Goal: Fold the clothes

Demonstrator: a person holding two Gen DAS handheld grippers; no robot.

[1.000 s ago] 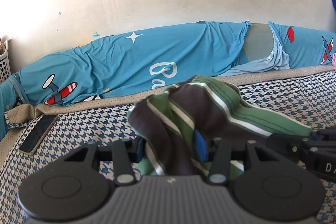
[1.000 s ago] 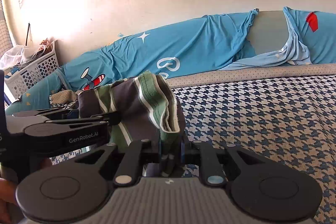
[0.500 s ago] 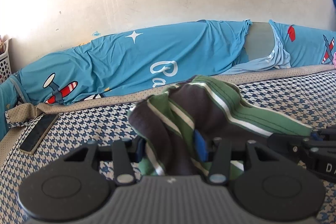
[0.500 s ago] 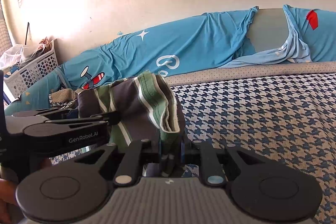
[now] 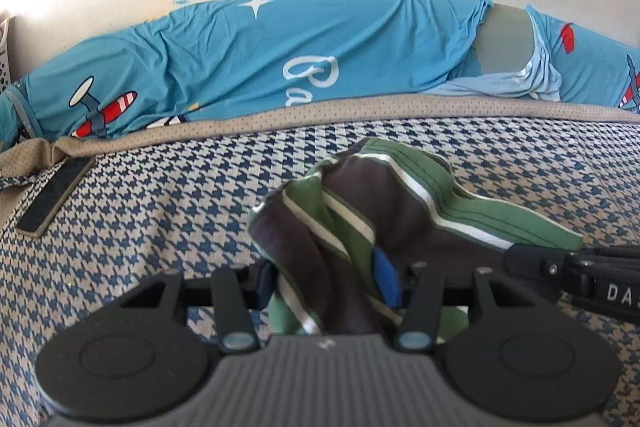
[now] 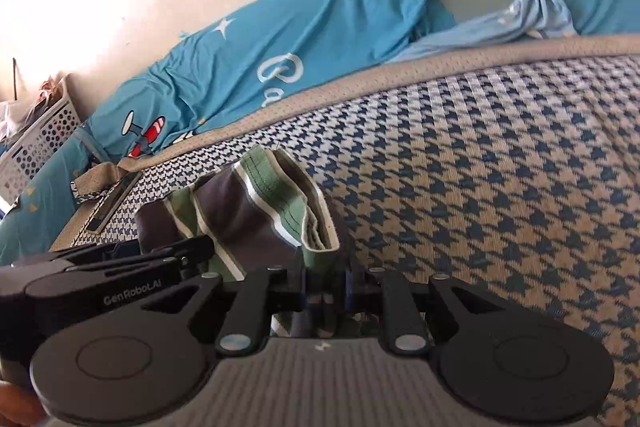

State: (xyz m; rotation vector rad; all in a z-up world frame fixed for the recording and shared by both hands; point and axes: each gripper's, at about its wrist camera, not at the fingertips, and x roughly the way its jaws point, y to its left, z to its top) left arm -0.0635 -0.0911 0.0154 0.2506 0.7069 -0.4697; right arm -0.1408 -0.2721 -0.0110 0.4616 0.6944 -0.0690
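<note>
Both tools are dipping toward the bed now, cameras tilting down so the houndstooth cover fills far more of each view than it did a moment ago. The left tool (image 5: 326,281) has the striped garment (image 5: 372,223) bunched between its blue pads, and its jaws have just been easing apart, though cloth is there between them and looks pinched. The right tool (image 6: 326,287) is the same story: jaws narrow, just been opening a touch, the folded edge of the garment (image 6: 256,211) clamped in the slot. My read is that the fold is being brought down to land on the bed (image 5: 160,211), with a release coming soon. The garment hangs between the two tools, low over the cover, whether touching it I cannot tell. From the left view you get the phone (image 5: 54,197) lying flat at the bed's edge and the blue sheet (image 5: 248,59) along the wall. The right view adds what the left misses: the stacked layers at the garment's folded end, a white basket (image 6: 40,143) off in the corner, and the left tool's black body side-on.
</note>
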